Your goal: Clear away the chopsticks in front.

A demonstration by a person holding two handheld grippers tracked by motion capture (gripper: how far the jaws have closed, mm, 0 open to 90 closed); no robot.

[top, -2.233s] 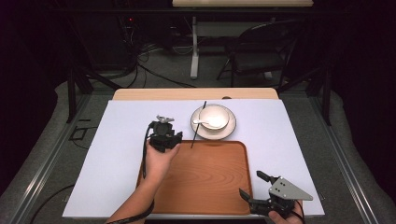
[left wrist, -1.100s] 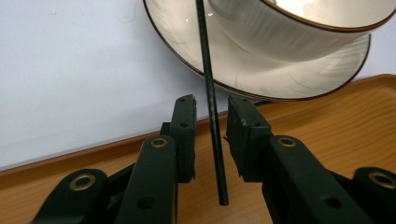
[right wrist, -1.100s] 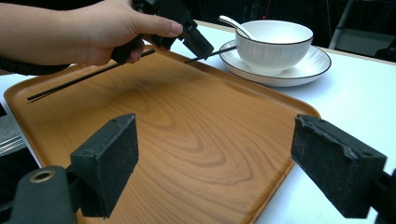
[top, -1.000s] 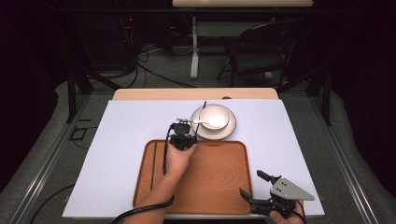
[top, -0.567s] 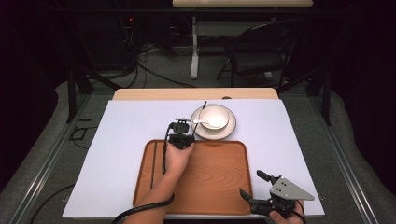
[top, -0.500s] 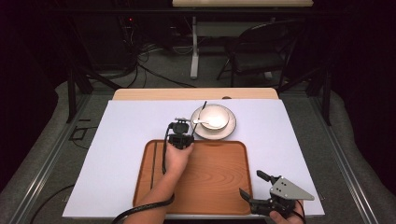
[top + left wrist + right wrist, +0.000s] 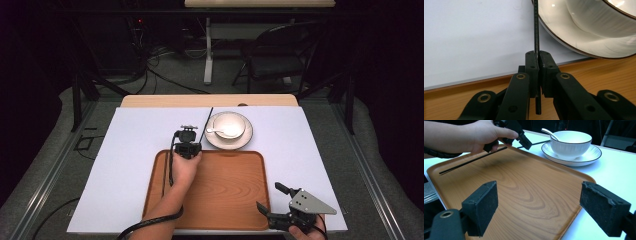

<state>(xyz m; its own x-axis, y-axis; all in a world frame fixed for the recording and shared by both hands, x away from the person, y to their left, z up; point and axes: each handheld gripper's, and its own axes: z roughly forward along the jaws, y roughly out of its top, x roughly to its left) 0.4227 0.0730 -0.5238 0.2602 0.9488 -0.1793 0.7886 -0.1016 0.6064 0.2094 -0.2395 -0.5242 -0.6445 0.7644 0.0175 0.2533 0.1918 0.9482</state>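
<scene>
Left gripper [image 7: 187, 141] clamped on black chopstick [image 7: 536, 32] beside plate [image 7: 247, 140], bowl [image 7: 229, 125] with spoon [image 7: 216, 131] on plate, right gripper [image 7: 276, 200] jaws apart over tray [image 7: 225, 187] corner, second chopstick [image 7: 471, 160] on tray

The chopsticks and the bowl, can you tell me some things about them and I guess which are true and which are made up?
1. The left gripper is pinching a black chopstick. True.
2. The bowl sits on the wooden tray. False: it sits on a white saucer, on the white table cover beyond the tray.
3. A white spoon rests in the bowl. True.
4. The right gripper is squeezing the tray. False: its jaws stand wide apart, holding nothing.
5. Another chopstick lies on the tray. True.
</scene>
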